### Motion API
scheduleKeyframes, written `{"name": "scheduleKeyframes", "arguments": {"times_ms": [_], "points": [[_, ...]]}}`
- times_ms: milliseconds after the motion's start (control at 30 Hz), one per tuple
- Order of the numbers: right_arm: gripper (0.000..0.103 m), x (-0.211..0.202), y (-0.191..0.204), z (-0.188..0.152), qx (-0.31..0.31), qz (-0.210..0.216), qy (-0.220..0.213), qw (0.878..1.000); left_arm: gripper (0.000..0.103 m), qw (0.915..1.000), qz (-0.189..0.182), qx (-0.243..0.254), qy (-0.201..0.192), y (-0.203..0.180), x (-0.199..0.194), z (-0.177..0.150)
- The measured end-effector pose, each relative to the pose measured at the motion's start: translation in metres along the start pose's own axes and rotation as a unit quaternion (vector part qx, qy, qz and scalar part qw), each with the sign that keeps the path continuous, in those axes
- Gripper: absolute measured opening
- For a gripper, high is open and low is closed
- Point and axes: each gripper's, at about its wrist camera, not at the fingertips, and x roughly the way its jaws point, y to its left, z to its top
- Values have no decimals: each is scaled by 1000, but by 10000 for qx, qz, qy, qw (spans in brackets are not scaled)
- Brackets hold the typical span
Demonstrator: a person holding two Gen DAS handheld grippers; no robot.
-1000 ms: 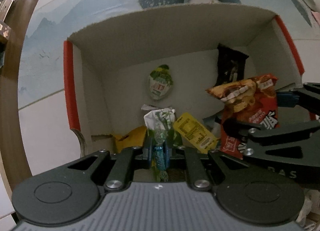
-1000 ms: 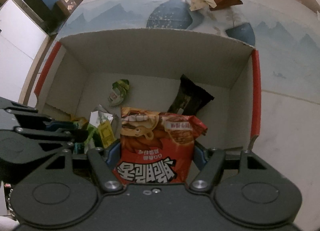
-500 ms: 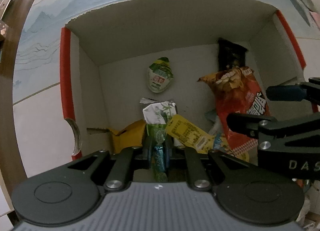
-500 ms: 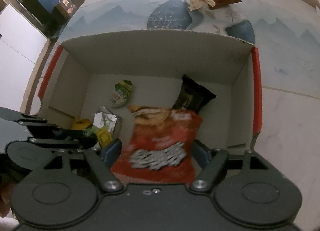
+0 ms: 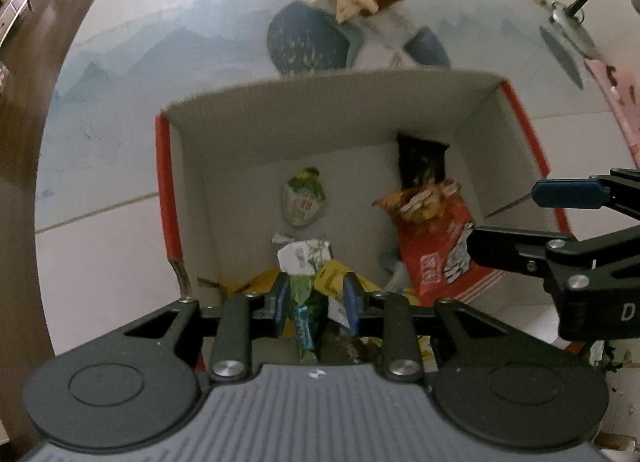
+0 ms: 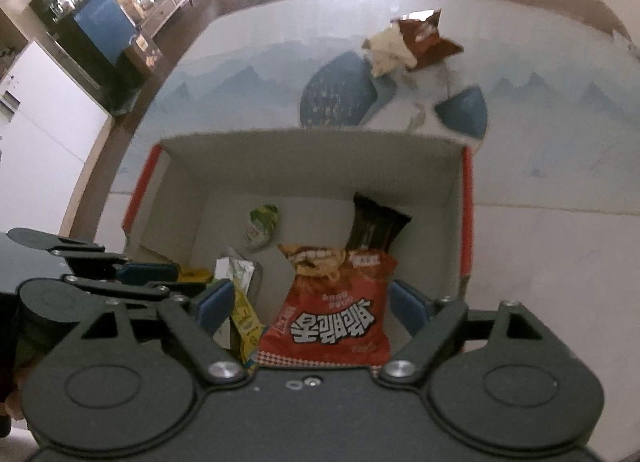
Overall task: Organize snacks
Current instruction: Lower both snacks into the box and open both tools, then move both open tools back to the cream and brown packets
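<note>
An open cardboard box [image 5: 320,110] with red-taped edges holds several snack packets. My left gripper [image 5: 316,302] hangs over its near left part. Its jaws are opening, and the green packet [image 5: 306,302] stands loose between the blue pads, which no longer press on it. My right gripper [image 6: 312,304] hovers over the box with its jaws opening wide. The red chips bag [image 6: 332,310] lies below them on the box floor, clear of both pads. That red chips bag [image 5: 436,246] also shows in the left wrist view, beside the right gripper [image 5: 504,218].
Also in the box are a round green-white packet [image 5: 302,202], a black packet [image 5: 422,160] and a yellow packet [image 5: 332,282]. A brown and a cream packet [image 6: 408,42] lie on the blue-printed table mat [image 6: 340,98] beyond the box. A lamp base [image 5: 572,10] stands at the far right.
Both grippers have risen above the box. The left jaws let go of the green packet. The right jaws widened, and the red bag dropped to the box floor.
</note>
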Motion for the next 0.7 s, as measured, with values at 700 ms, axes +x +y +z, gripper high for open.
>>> {"name": "scheduleKeyframes", "arguments": {"times_ms": [700], "points": [[97,-75,-9,51,-262,-70,-930,9953,57,9908,229,156,-1326,-15,-86,58]]}}
